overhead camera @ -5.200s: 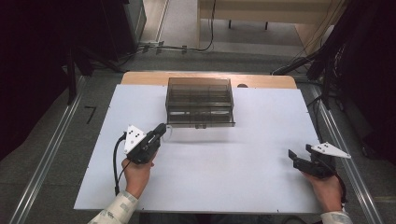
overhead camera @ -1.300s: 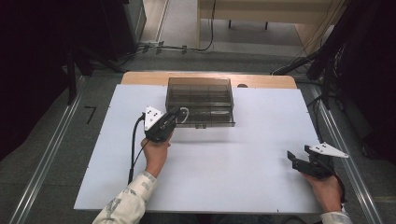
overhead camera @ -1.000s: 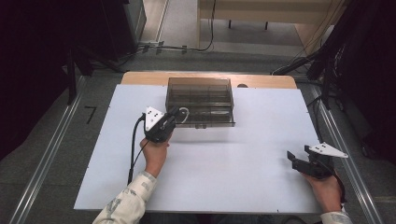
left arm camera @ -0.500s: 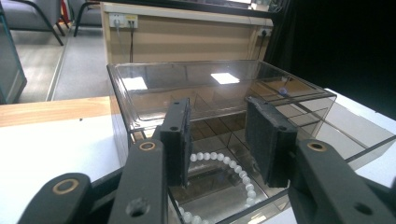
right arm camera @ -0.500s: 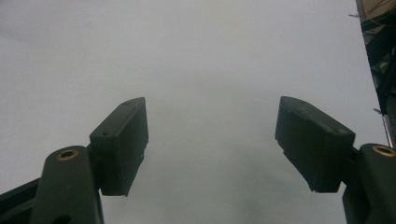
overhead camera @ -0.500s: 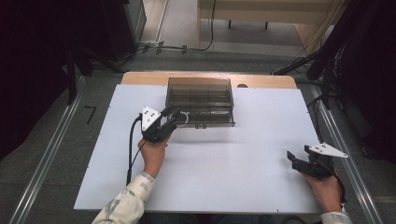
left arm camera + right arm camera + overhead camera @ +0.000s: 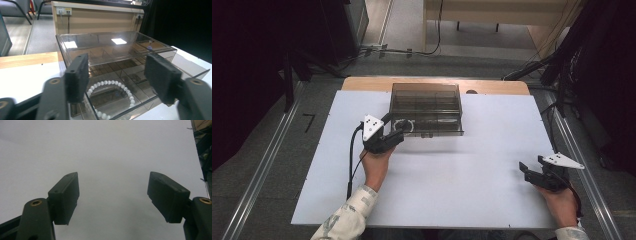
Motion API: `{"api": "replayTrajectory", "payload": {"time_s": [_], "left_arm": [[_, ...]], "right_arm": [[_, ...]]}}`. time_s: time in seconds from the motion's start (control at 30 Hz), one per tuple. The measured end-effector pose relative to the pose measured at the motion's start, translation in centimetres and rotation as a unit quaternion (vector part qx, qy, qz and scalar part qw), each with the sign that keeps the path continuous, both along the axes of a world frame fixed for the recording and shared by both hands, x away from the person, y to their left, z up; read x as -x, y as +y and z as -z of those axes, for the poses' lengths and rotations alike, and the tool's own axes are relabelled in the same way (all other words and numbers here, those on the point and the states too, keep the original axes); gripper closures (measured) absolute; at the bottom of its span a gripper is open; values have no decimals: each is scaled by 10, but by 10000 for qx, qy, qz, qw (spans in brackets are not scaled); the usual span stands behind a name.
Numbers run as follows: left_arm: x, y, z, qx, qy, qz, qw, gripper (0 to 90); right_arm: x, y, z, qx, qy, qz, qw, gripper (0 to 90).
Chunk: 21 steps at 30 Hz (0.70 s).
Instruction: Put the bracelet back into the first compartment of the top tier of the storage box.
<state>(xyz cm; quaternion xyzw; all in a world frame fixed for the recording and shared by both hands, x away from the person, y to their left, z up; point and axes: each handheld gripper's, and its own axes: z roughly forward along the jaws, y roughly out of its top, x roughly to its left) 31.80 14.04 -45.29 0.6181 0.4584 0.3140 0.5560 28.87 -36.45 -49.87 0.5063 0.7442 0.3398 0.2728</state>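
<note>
Since the earliest frame the left claw (image 7: 398, 131) has travelled from the open counter (image 7: 472, 190) up to the near left corner of the clear organizer box (image 7: 426, 102); the right claw (image 7: 532, 169) has hardly stirred, parked well to the right of the box near the counter's edge. That box sits at the far middle of the counter, its tinted lid down over the rear compartments while a front tray (image 7: 117, 100) juts out toward the person. Inside that tray, just ahead of the left claw, lies a white bead bracelet (image 7: 111, 96). Both claws are spread wide and grip nothing. My guess is the bracelet is the target. One risk: the jaws straddle the tray wall, so closing now could pinch plastic, not beads, and drag the light box. Another: the smooth, round beads could slip out of a shallow bite
</note>
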Motion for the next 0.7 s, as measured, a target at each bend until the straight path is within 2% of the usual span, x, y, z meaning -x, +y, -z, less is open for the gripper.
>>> {"api": "replayTrajectory", "payload": {"time_s": [0.33, 0.57, 0.7], "left_arm": [[4, 3, -2, -82, -11, -90, 9999, 163], [11, 10, -4, -38, 102, -141, 9998, 107], [17, 16, -4, 13, 59, -195, 9998, 97]], "right_arm": [[0, -1, 0, -20, -2, 15, 10000, 239], [0, -1, 0, -33, -7, 3, 10000, 238], [0, -1, 0, -37, -25, 13, 10000, 238]]}}
